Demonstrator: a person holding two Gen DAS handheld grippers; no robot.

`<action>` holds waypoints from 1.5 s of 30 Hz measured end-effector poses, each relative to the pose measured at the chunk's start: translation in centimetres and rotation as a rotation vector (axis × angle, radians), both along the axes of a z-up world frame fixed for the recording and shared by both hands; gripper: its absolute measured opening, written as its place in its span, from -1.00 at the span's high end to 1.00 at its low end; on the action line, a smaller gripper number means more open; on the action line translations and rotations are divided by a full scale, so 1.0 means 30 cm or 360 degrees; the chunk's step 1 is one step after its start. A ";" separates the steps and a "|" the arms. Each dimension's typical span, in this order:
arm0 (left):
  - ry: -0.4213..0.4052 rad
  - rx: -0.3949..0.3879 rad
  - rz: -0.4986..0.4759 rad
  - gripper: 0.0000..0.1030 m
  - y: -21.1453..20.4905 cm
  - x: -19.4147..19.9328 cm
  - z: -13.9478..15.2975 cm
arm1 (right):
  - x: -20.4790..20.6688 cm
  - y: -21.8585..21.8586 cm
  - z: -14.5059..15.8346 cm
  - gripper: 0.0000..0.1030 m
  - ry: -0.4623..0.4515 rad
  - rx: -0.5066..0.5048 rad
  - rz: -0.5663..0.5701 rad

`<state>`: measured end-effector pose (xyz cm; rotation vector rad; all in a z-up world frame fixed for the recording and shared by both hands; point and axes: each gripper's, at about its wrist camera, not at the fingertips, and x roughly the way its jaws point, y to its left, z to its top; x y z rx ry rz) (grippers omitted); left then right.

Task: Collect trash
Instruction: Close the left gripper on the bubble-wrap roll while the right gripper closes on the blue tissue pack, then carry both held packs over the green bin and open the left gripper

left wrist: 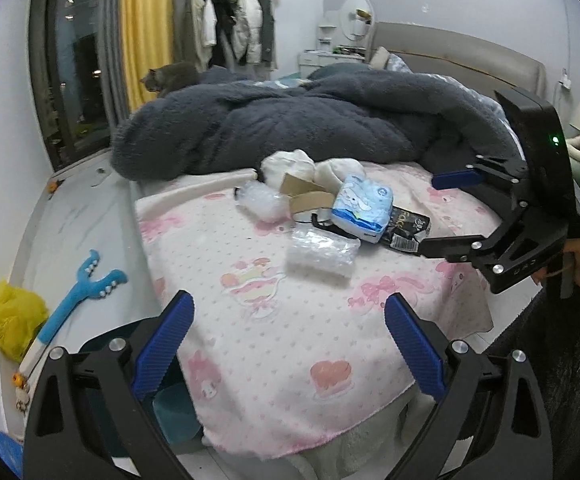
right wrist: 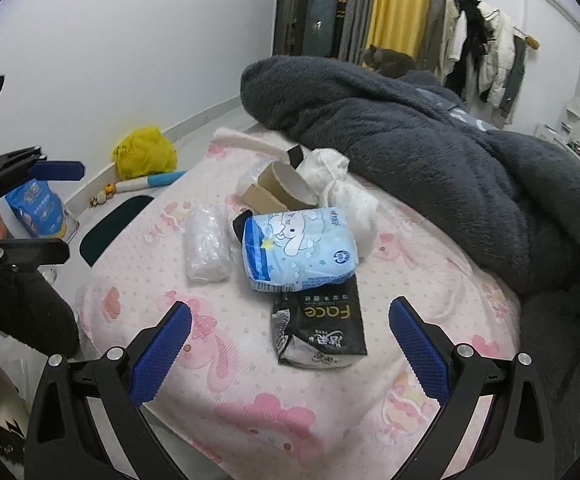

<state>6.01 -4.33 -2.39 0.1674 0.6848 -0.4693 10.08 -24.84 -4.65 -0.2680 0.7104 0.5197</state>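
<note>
- Right wrist view, centre: tissue pack (right wrist: 300, 248) lies partly on the wrapper (right wrist: 320, 328) below it.
- Left of pack: plastic roll (right wrist: 207, 250).
- Above pack: cardboard tubes (right wrist: 280, 192); upper right of these, cloth wad (right wrist: 344, 188).
- All on the bed (right wrist: 250, 380); blanket (right wrist: 430, 152) heaped behind, upper right.

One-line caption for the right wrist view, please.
Open right gripper hovers over black tissue pack, blue tissue pack and cardboard rolls on the pink blanket.
</note>
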 end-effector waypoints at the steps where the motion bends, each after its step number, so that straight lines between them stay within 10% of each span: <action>1: 0.0015 0.0009 -0.0026 -0.86 -0.007 0.014 -0.012 | 0.009 0.007 -0.008 -0.94 0.0004 -0.0020 0.0006; 28: 0.0131 -0.0022 -0.0312 -0.65 -0.126 0.199 -0.125 | 0.161 0.057 -0.082 -0.94 0.0089 -0.0132 0.0088; 45: 0.0202 -0.0086 -0.0239 -0.16 -0.083 0.264 -0.102 | 0.202 0.061 -0.067 -0.86 0.0081 -0.0040 0.0085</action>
